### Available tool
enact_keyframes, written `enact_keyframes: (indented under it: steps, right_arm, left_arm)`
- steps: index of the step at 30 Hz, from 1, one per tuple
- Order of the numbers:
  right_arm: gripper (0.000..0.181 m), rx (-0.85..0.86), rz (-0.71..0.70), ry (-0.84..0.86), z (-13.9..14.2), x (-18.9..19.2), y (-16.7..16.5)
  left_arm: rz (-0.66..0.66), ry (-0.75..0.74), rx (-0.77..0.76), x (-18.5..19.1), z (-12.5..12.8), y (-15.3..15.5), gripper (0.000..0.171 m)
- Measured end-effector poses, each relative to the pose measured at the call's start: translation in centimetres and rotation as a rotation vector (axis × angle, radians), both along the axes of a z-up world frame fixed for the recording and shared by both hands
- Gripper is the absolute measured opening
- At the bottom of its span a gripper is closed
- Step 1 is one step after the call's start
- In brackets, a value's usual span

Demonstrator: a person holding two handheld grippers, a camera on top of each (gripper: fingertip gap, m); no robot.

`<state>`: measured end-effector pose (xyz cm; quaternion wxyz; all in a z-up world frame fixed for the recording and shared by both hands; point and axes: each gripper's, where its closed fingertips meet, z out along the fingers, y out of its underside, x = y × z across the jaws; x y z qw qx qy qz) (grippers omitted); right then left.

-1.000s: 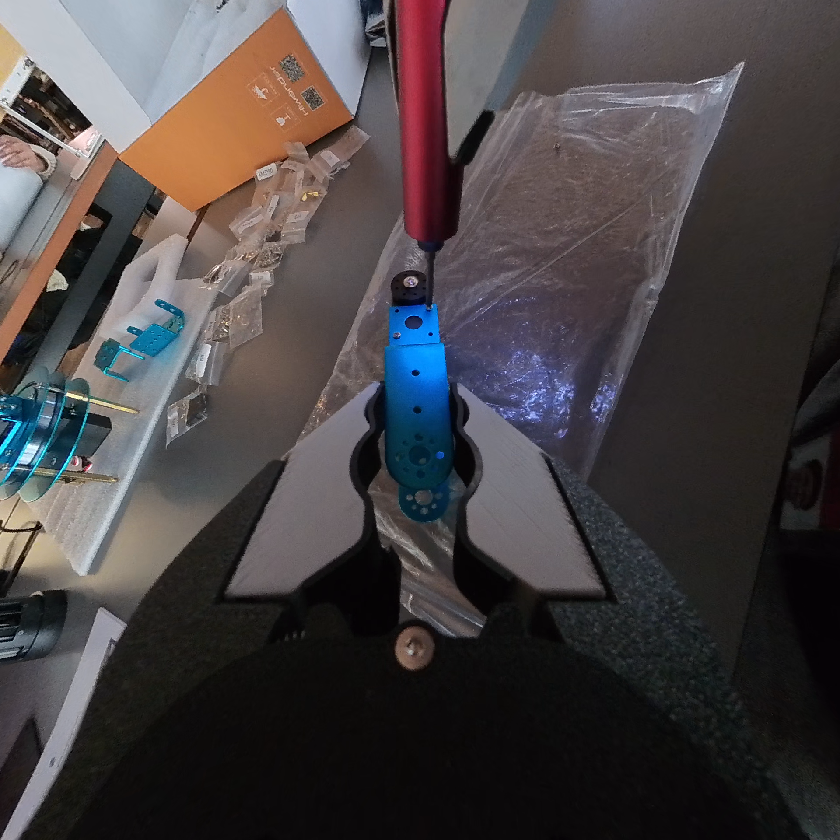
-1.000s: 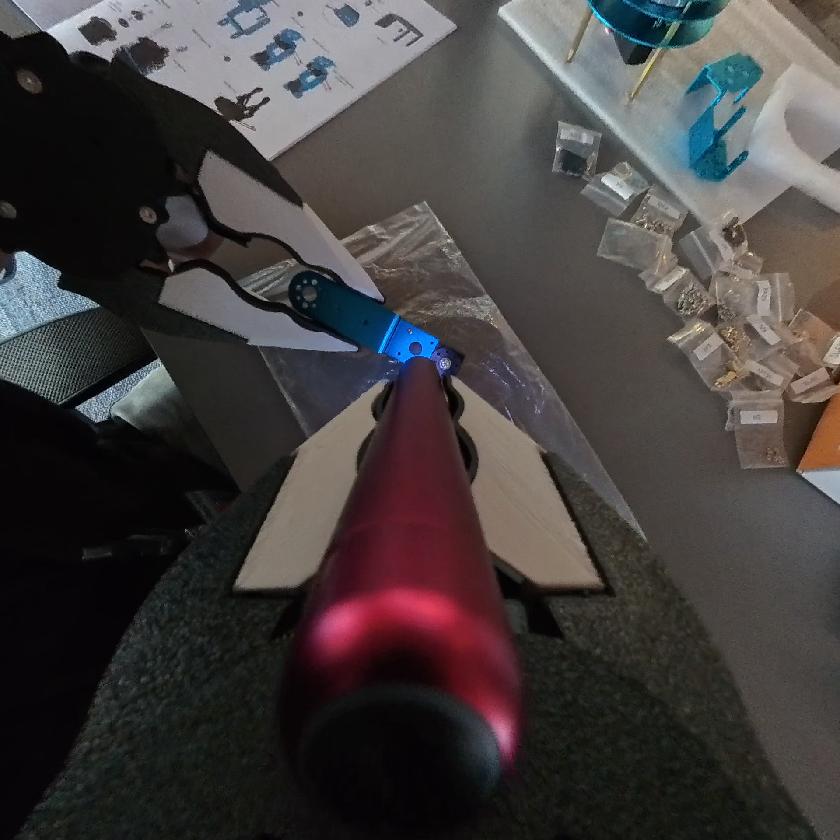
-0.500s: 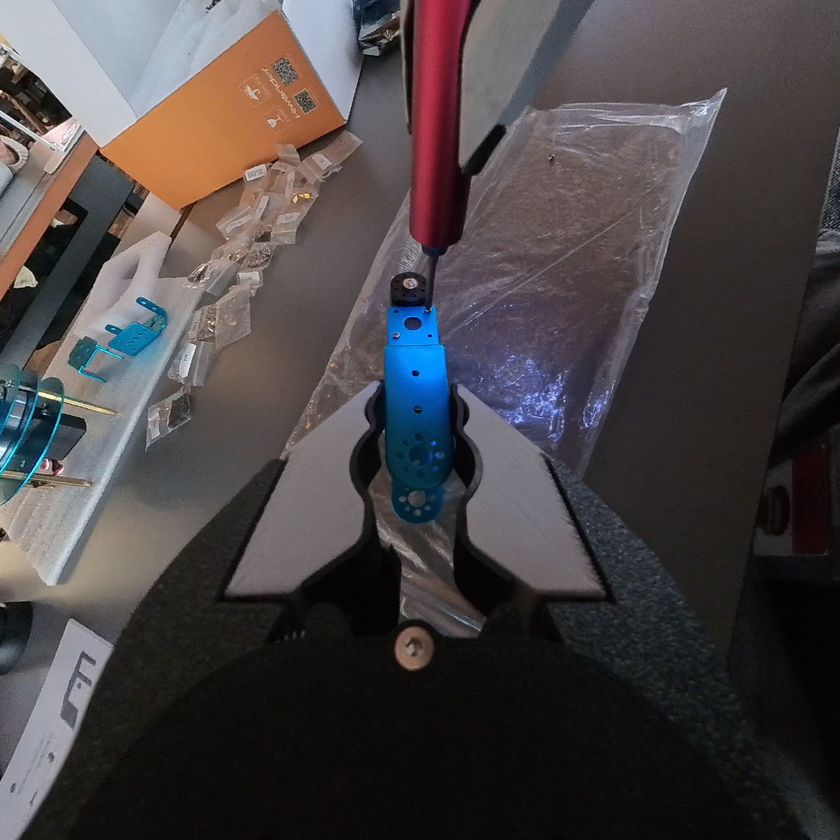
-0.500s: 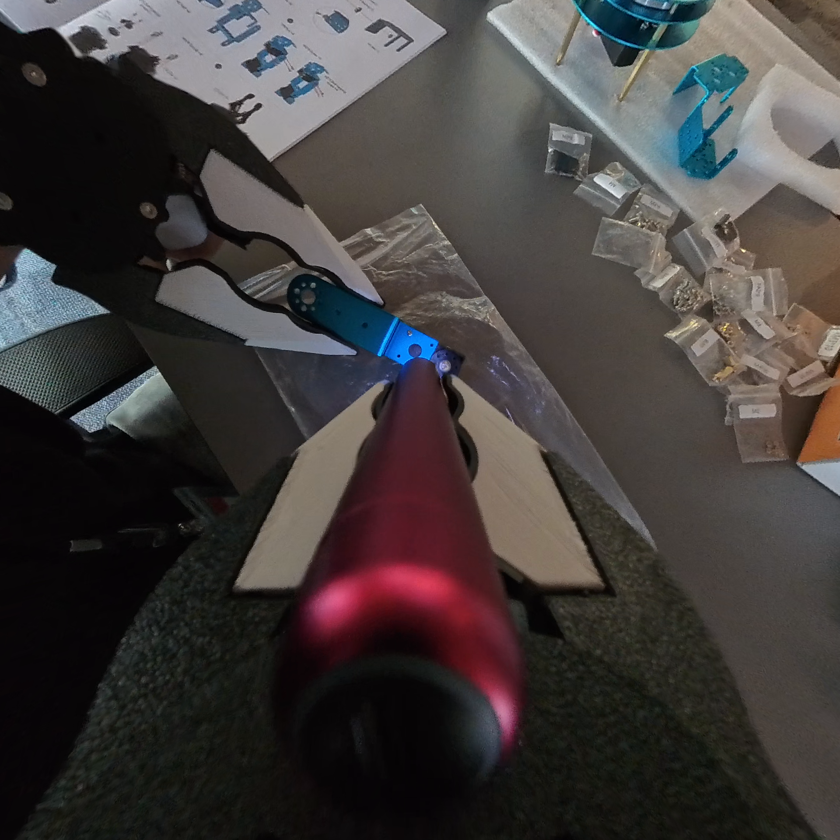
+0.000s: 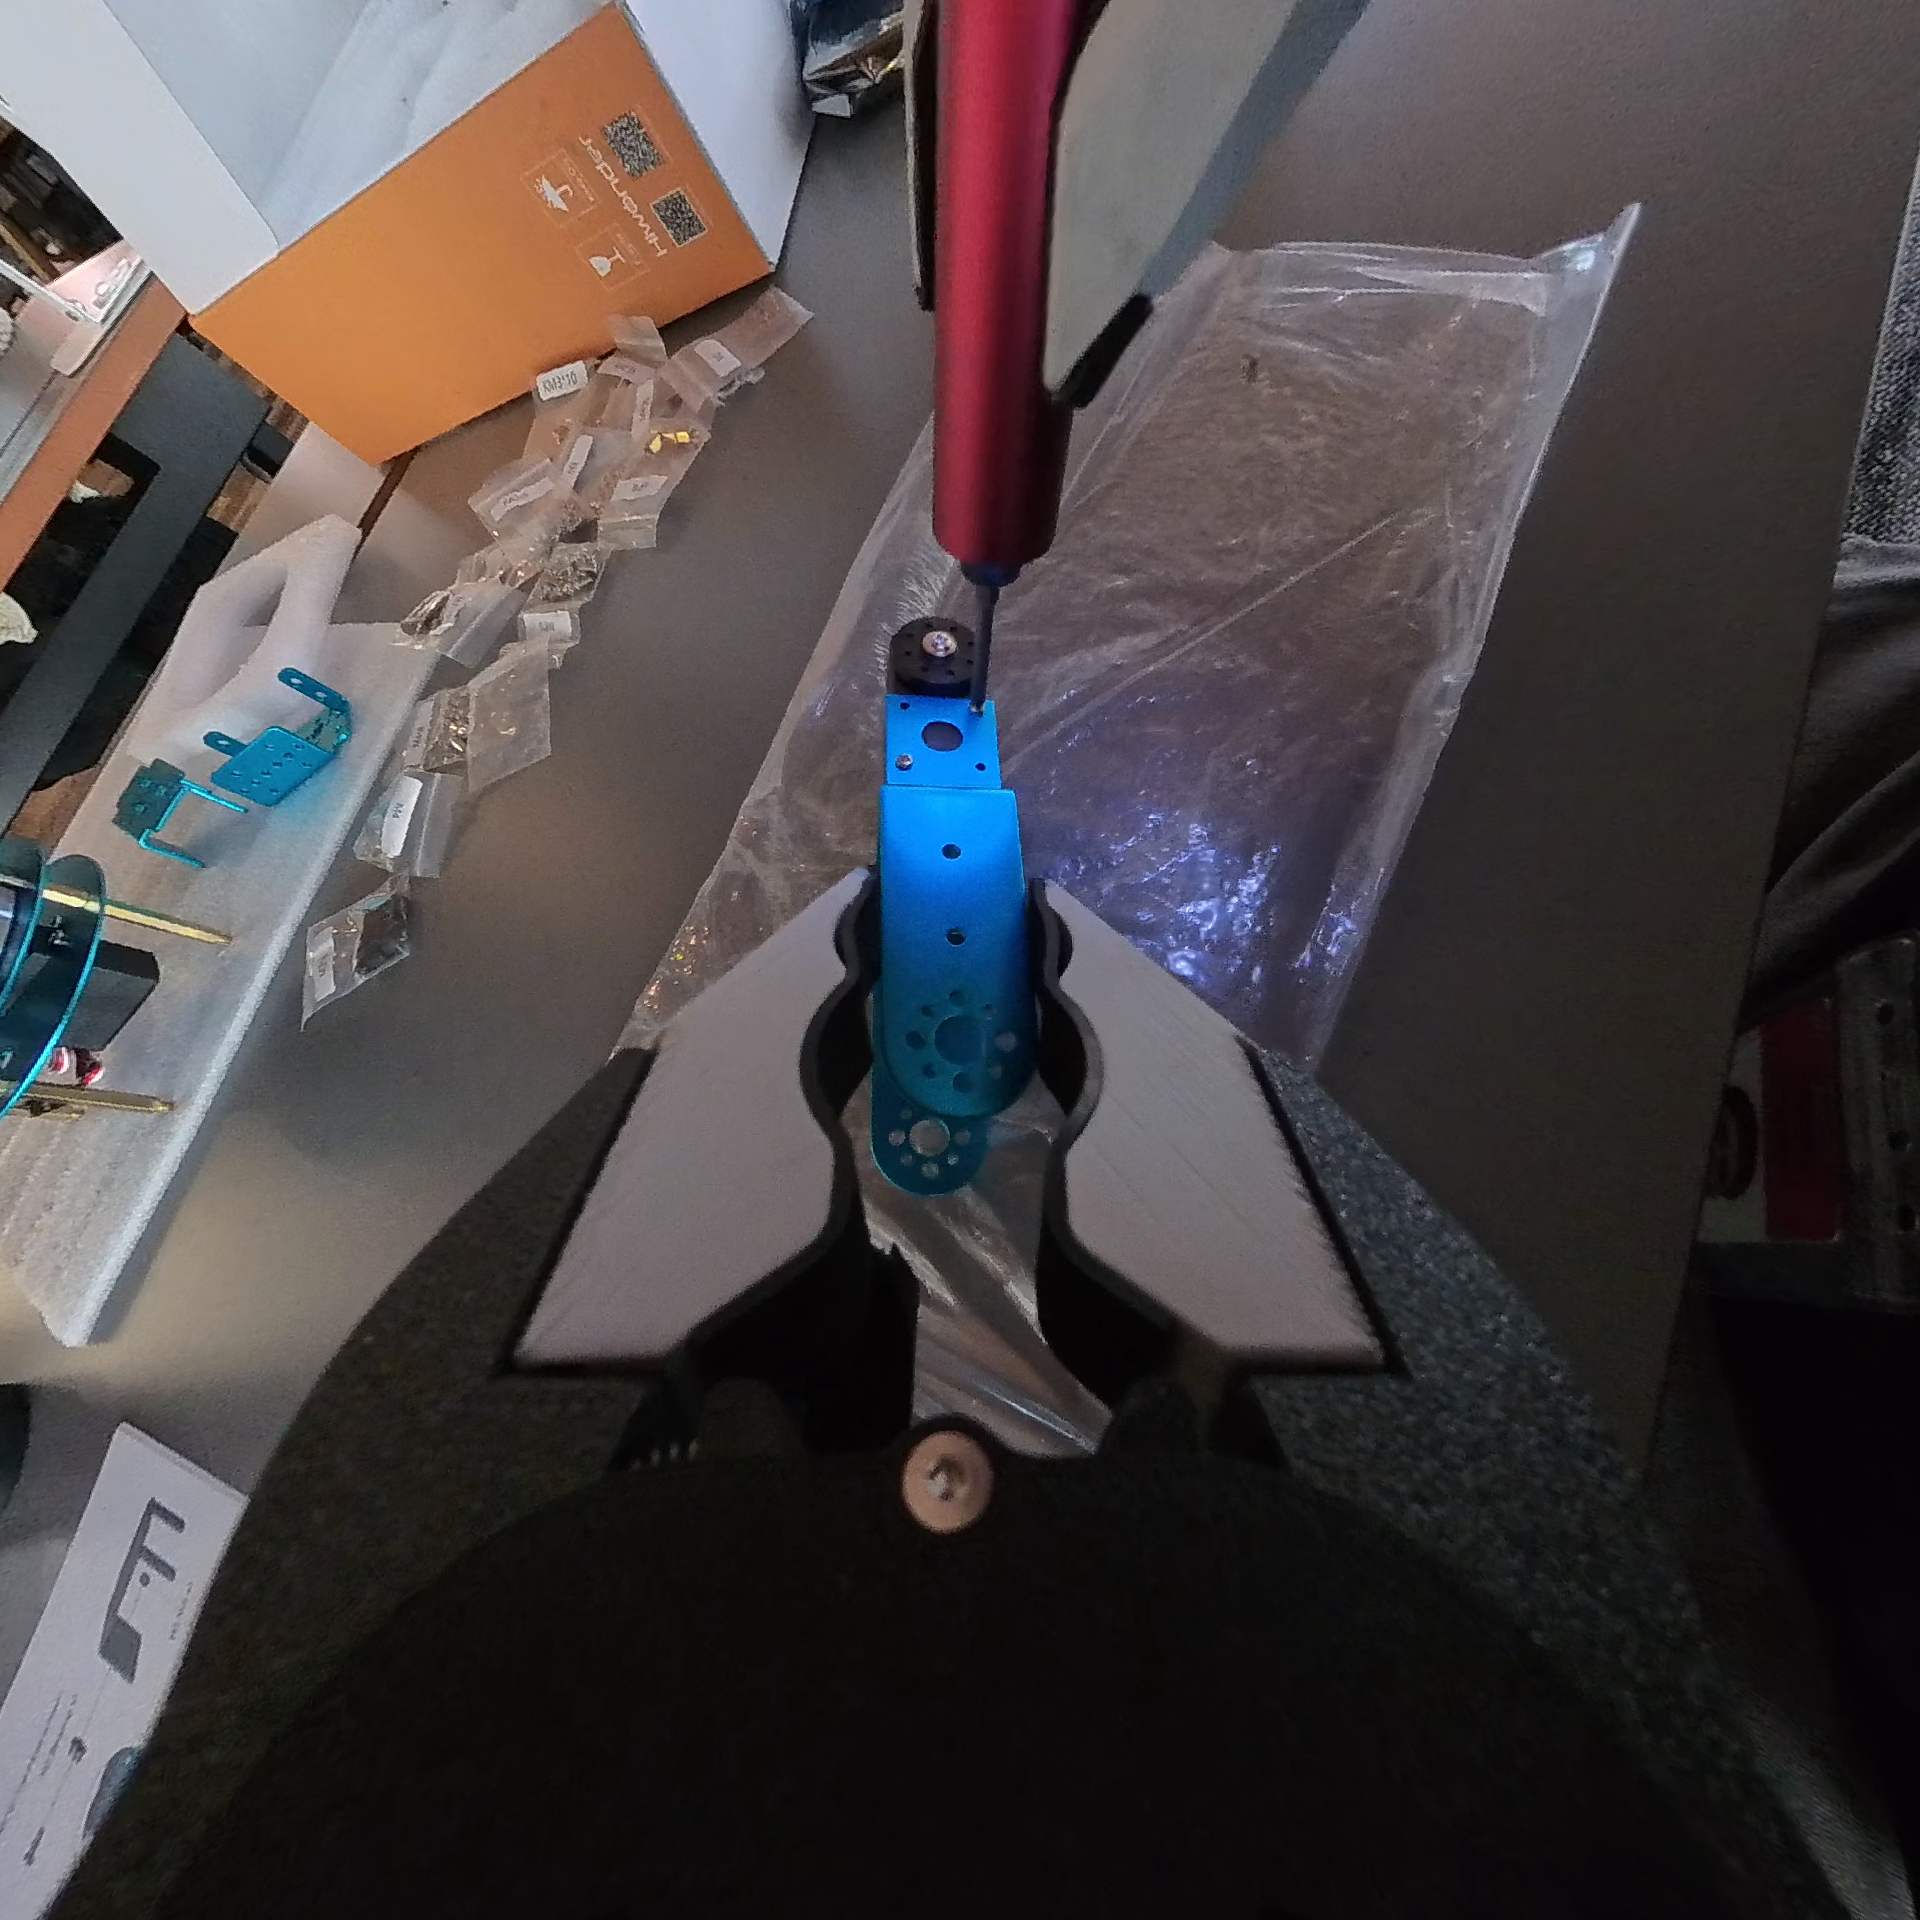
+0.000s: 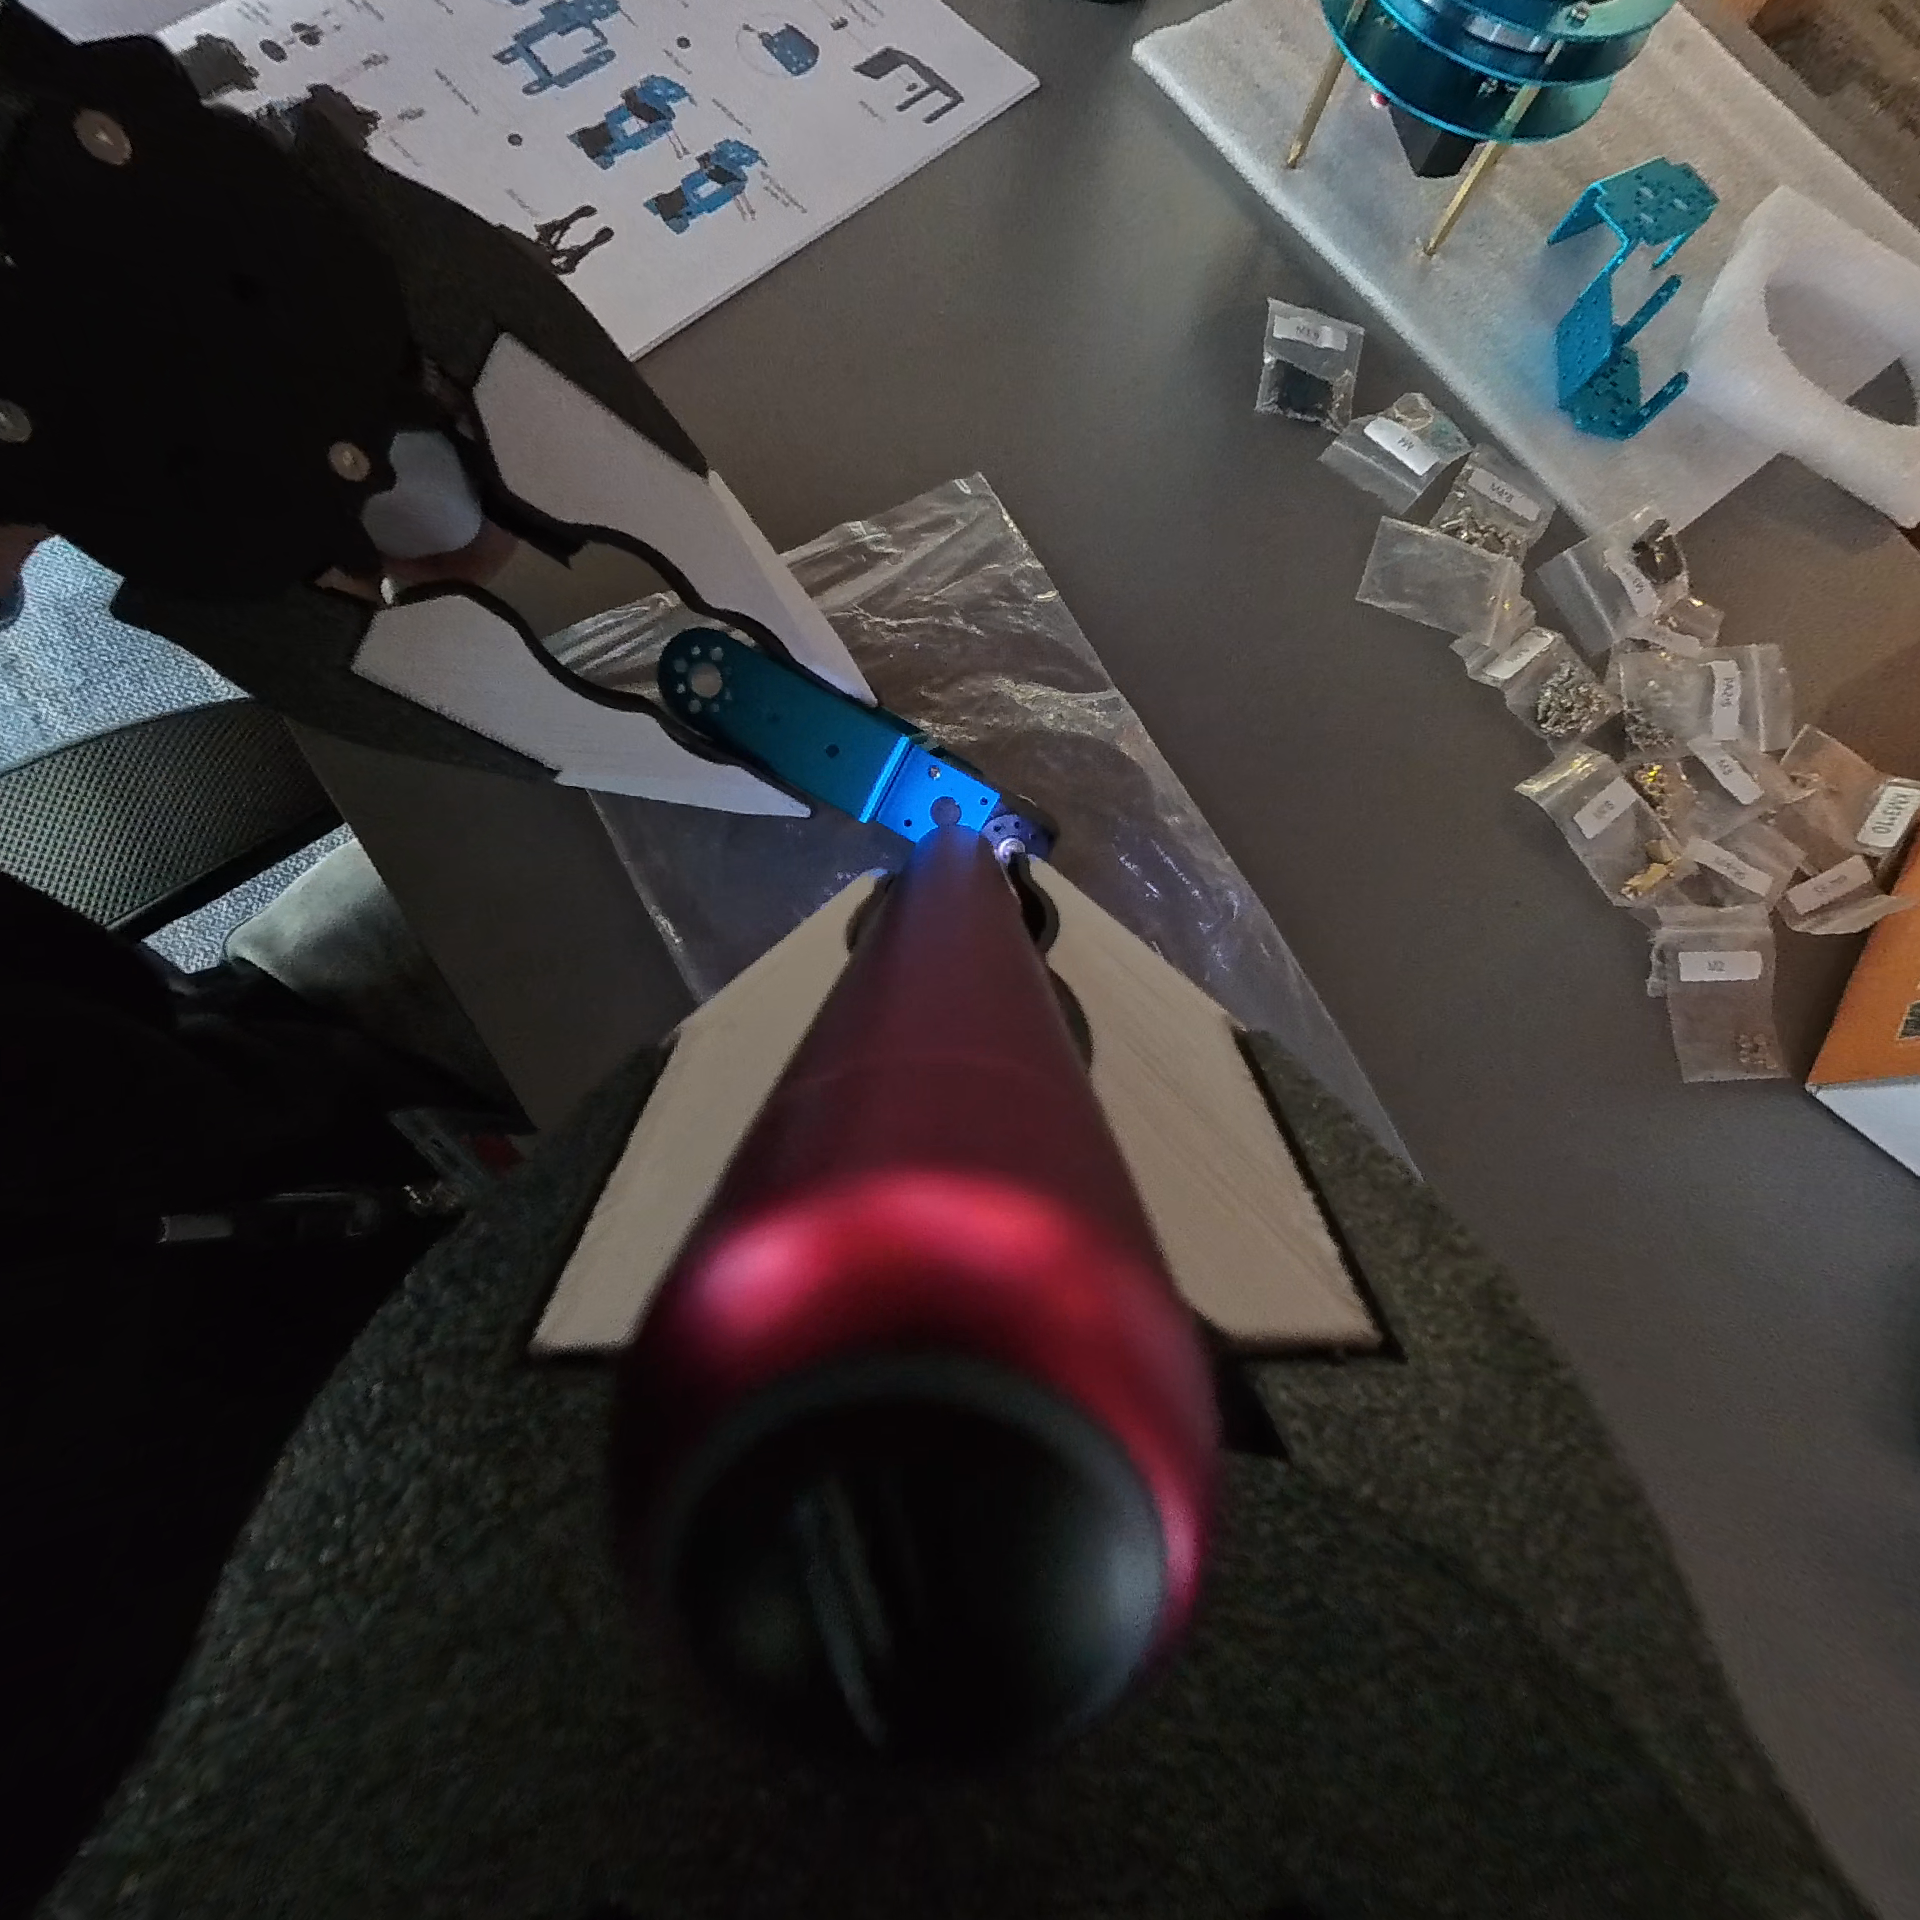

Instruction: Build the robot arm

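My left gripper (image 5: 948, 894) is shut on a blue metal bracket (image 5: 951, 935) and holds it over a clear plastic bag (image 5: 1247, 582). A black round servo horn (image 5: 932, 657) sits at the bracket's far end. My right gripper (image 6: 951, 883) is shut on a red electric screwdriver (image 6: 925, 1195). In the left wrist view the screwdriver (image 5: 995, 312) comes down from above and its bit touches the far right corner of the bracket's end plate. Its light shines on the bracket (image 6: 831, 748), which the left gripper (image 6: 831, 748) holds in the right wrist view.
Several small bags of screws (image 5: 540, 582) lie on the grey table (image 5: 582, 831) to the left. An orange and white box (image 5: 436, 208) stands behind them. Blue brackets (image 5: 270, 758) and a blue round assembly (image 6: 1475, 62) rest on white foam. A printed instruction sheet (image 6: 665, 135) lies nearby. My hands' fingertips stand some 8 cm from each other.
The left gripper with the bracket has shifted slightly and the table behind it has slid. The screwdriver bit stays at the bracket's far end. Both grips are unchanged.
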<state>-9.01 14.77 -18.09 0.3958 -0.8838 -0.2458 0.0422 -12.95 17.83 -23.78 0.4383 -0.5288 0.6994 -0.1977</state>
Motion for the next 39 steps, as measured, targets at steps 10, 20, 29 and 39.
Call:
enact_keyframes:
  steps: [10,20,29,39]
  right_arm:
    - [0.020,-0.057,-0.007,-0.007,-2.2,0.2,-0.2]
    - [0.022,0.081,-0.007,0.113,0.0,0.3,-1.4]
    - [0.022,0.287,-0.103,0.391,2.5,5.0,-3.4]
    - [0.022,0.259,-0.098,0.303,-2.2,5.3,-5.8]
  left_arm:
    - [-0.055,0.048,-0.067,0.2,-1.4,-1.6,0.009]
    - [-0.021,0.054,-0.114,0.9,-1.5,-1.6,0.000]
    - [0.116,-0.033,-0.534,1.5,0.3,0.2,0.000]
    - [0.266,-0.051,-0.846,1.1,0.6,0.7,0.001]
